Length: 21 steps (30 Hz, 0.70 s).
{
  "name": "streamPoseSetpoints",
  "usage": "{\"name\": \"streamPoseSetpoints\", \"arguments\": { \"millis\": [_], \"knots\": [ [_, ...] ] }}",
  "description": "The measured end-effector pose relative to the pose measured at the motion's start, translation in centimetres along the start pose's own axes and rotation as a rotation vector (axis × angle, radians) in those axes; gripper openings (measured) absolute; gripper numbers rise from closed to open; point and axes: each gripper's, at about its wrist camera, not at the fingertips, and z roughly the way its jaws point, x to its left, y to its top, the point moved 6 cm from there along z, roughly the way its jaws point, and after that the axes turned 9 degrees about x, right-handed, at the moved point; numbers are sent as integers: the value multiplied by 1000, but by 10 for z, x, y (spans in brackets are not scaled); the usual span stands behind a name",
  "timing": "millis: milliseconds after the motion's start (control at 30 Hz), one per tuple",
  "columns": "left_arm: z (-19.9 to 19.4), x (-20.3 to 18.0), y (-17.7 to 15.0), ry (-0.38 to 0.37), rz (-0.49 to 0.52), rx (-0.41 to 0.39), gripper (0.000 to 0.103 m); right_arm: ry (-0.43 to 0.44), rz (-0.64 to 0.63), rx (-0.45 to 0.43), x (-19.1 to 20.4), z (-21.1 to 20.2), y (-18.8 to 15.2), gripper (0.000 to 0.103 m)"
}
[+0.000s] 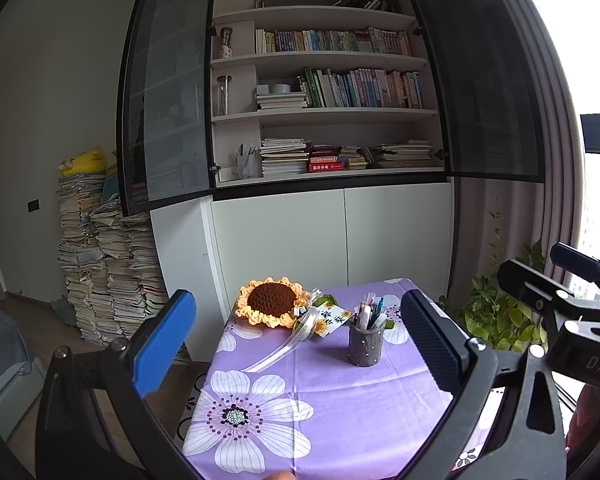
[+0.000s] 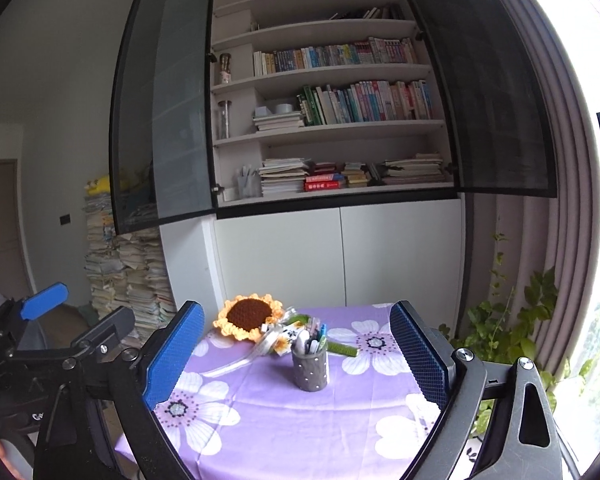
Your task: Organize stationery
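Toward the far end of the purple flowered tablecloth (image 2: pixel 300 420) stands the grey dotted pen cup (image 2: pixel 310 368) crammed with pens, both the left gripper (image 1: pixel 300 344) and right gripper (image 2: pixel 296 356) wide open and empty, suggesting tidying is finished or awaits another item.

Daylight from the blown-out window (image 1: pixel 596 208) at the right lights both sharp, dark-cornered views with fisheye-bent edges.
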Motion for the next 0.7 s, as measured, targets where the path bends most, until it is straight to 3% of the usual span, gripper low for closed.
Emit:
{"name": "streamPoseSetpoints", "arguments": {
  "millis": [700],
  "knots": [
    [10,7,-2,6,-2,28,102,25,-18,41,8,8,-11,94]
  ]
}}
